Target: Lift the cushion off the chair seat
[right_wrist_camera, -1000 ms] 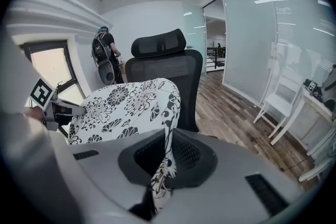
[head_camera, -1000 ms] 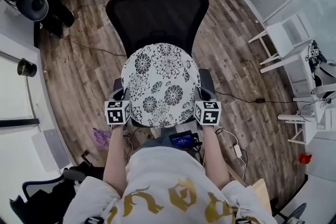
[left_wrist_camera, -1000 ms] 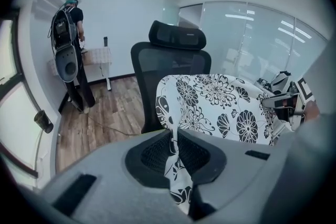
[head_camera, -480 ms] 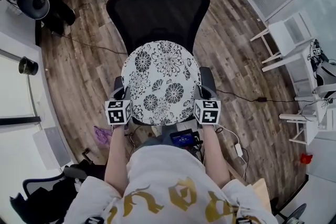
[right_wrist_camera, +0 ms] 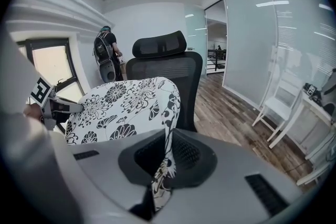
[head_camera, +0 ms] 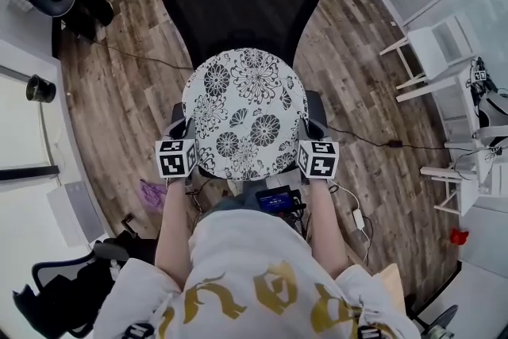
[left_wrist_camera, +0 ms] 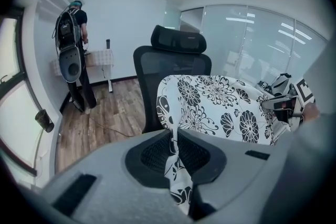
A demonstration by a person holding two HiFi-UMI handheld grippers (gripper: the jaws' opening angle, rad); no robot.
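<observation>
1. Little has changed between grippers and cushion since a second ago. The whole scene only sits slightly nearer 12 o'clock in the head view, and both holds look the same.
2. Cushion (head_camera: 244, 113): round, white with black flower print. It lies at mid-frame in the head view, covering the seat of the black chair (head_camera: 242, 4), whose mesh back stands at the cushion's 12 o'clock.
3. Left gripper (head_camera: 181, 137): at the cushion's 8 o'clock rim. In the left gripper view its jaws are closed on a fold of the printed fabric (left_wrist_camera: 173, 152), which runs down between them.
4. Right gripper (head_camera: 311, 131): at the 4 o'clock rim. In the right gripper view its jaws likewise pinch the cushion's edge (right_wrist_camera: 161, 162).
5. From both gripper views the cushion rises tilted in front of the chair back. The seat under it is hidden, so I cannot tell whether they touch.
6. Surroundings: wood-plank floor (head_camera: 127, 91); a white chair (head_camera: 432, 52) at 2 o'clock, well apart; a person (left_wrist_camera: 73, 55) standing at the far wall.
</observation>
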